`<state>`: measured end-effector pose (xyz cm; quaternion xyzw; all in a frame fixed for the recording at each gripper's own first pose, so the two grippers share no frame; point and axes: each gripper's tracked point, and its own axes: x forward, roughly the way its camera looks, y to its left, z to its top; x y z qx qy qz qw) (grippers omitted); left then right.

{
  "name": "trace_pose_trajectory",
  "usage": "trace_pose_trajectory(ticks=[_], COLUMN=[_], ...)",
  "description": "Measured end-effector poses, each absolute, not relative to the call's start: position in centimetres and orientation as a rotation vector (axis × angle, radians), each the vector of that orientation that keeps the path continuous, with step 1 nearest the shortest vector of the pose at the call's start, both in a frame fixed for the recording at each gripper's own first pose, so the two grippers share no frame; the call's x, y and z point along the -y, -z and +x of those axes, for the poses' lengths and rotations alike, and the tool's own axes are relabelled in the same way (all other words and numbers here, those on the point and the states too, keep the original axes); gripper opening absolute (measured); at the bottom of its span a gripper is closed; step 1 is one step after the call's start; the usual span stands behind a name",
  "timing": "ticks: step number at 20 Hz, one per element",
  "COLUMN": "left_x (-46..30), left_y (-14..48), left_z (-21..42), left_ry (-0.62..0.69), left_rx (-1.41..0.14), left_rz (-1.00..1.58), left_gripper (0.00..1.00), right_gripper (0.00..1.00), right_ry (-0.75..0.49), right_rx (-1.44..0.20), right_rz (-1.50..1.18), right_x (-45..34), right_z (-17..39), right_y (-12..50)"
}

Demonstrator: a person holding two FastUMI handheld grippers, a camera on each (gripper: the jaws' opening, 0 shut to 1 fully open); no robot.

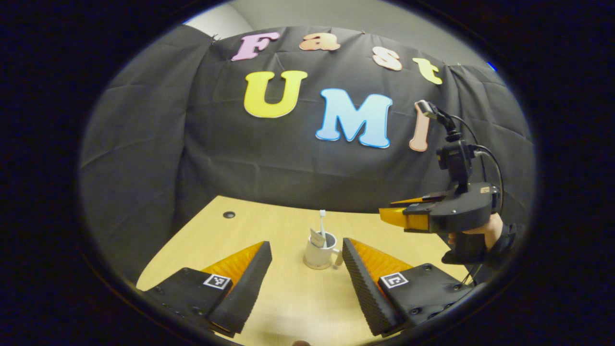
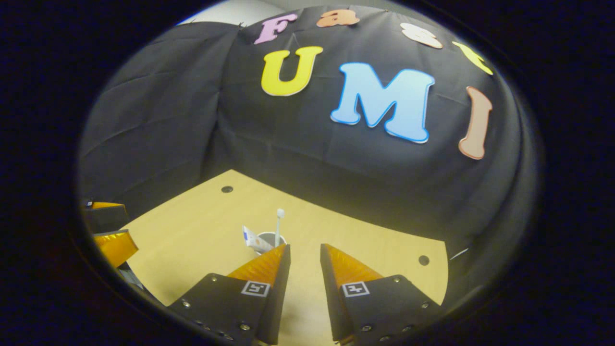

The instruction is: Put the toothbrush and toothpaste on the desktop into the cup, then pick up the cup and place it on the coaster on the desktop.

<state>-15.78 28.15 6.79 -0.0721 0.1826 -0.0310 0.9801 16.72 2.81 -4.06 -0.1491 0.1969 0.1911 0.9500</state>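
A white cup (image 1: 319,253) stands upright on the wooden desktop (image 1: 288,298), with a white toothbrush (image 1: 322,221) and a small toothpaste tube (image 1: 316,238) sticking out of it. My left gripper (image 1: 306,245) is open wide just in front of the cup, one finger on either side, apart from it. My right gripper (image 2: 305,248) is open by a narrow gap, empty, above the desk. Its left finger hides most of the cup (image 2: 269,237); the toothbrush (image 2: 278,223) and toothpaste (image 2: 252,239) rise above it. In the left gripper view, a hand (image 1: 490,230) holds the right gripper (image 1: 399,217) to the cup's right.
The black cloth wall closes the desk's far side. Small round holes sit in the desktop at the far left (image 1: 229,215) and near the right edge (image 2: 423,260). The left gripper's fingers (image 2: 113,242) show at the left edge of the right gripper view.
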Motion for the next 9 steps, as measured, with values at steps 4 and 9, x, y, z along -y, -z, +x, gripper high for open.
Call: trace_pose_trajectory(ticks=[4,9], left_x=[-26.1,-24.1], left_y=[-9.9,-13.9], left_z=[-14.7,-13.6], left_ry=[0.106,0.132], left_rx=[-0.291,-0.174], left_rz=[-0.107,-0.086], left_gripper=[0.94,0.95], right_gripper=[0.4,0.36], right_ry=[-0.307,-0.232], right_rx=[-0.251,-0.149], right_rz=[-0.279,-0.212], right_x=[-1.2,0.3], right_z=[13.2,10.7], right_y=[-0.6,-3.6])
